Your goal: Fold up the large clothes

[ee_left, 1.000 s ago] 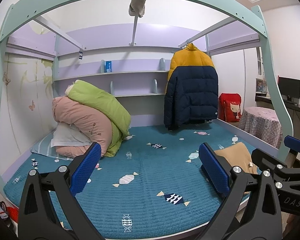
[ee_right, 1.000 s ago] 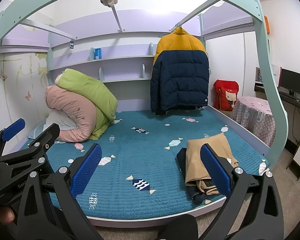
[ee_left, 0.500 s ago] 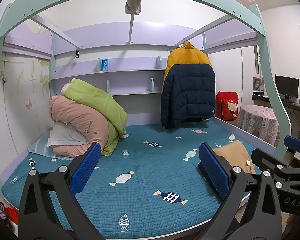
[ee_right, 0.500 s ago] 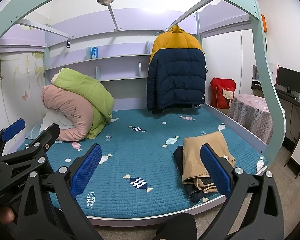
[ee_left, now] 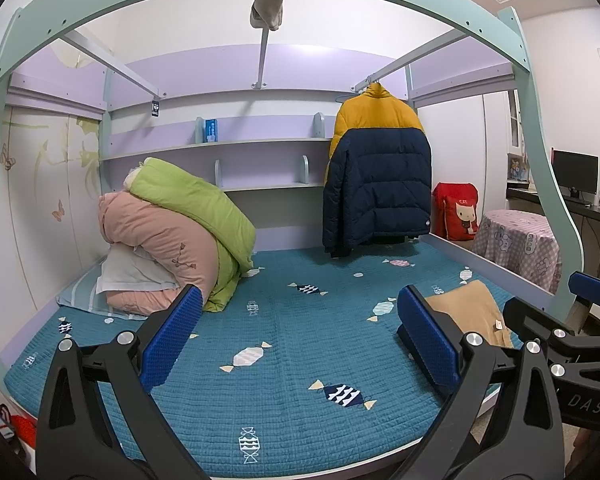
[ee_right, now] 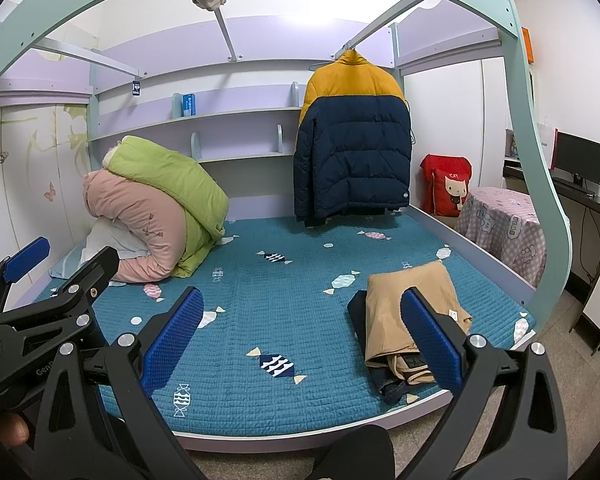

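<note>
L gripper (ee_left: 300, 340), R gripper (ee_right: 304, 340) level, jaws wide, facing bed (ee_left: 284, 380).

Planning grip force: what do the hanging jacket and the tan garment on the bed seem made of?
Hanging jacket: apparently a smooth synthetic shell with padded filling, shown by puffy horizontal quilting. Tan garment: matte woven cloth, probably cotton-like; lies flat with soft creases.

Hovering above the near edge of the blue quilted mattress (ee_left: 284, 344), the left gripper (ee_left: 300, 336), jaws spread wide and gripping nothing. Hanging from the rail at the back, a yellow-and-navy puffer jacket (ee_left: 376, 176); lying at the right edge, folded tan clothes (ee_left: 468, 312). Leaning at the left, rolled pink and green duvets (ee_left: 172, 232).
</note>
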Demonstrator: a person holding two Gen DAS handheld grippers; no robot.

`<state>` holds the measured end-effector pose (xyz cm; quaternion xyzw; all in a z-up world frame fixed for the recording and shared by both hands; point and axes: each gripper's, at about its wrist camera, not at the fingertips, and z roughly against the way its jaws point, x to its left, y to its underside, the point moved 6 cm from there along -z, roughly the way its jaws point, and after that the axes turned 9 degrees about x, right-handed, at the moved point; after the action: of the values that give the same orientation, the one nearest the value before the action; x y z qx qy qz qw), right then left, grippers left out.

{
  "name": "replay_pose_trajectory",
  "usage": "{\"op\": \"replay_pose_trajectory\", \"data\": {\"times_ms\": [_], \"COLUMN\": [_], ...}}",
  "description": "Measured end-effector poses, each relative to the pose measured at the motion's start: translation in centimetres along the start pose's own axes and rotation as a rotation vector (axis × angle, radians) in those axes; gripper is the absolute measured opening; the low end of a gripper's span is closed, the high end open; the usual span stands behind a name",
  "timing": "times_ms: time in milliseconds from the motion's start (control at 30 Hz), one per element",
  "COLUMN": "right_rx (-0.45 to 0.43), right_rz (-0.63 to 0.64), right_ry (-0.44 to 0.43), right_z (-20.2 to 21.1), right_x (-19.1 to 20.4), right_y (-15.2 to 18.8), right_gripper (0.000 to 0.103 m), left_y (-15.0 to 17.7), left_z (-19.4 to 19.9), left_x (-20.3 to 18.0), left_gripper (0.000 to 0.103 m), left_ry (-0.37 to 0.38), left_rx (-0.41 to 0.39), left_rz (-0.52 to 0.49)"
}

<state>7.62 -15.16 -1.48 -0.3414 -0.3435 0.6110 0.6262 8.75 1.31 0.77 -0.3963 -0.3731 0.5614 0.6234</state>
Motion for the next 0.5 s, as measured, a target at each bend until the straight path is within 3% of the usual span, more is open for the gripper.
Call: {"op": "replay_pose_trajectory", "data": {"times_ms": [500], "right_rx": [0.001], "right_rz": [-0.002], "right_ry": [0.0], "right_z": [0.01], "right_x": [-0.02], "right_y": [0.01], "right_gripper": [0.095], "left_y": [0.14], "left_z": [-0.2], "left_x": [0.14], "left_gripper": [0.098], "left_ry": [0.001], "left_rx": [0.004], "left_rz": [0.0]}}
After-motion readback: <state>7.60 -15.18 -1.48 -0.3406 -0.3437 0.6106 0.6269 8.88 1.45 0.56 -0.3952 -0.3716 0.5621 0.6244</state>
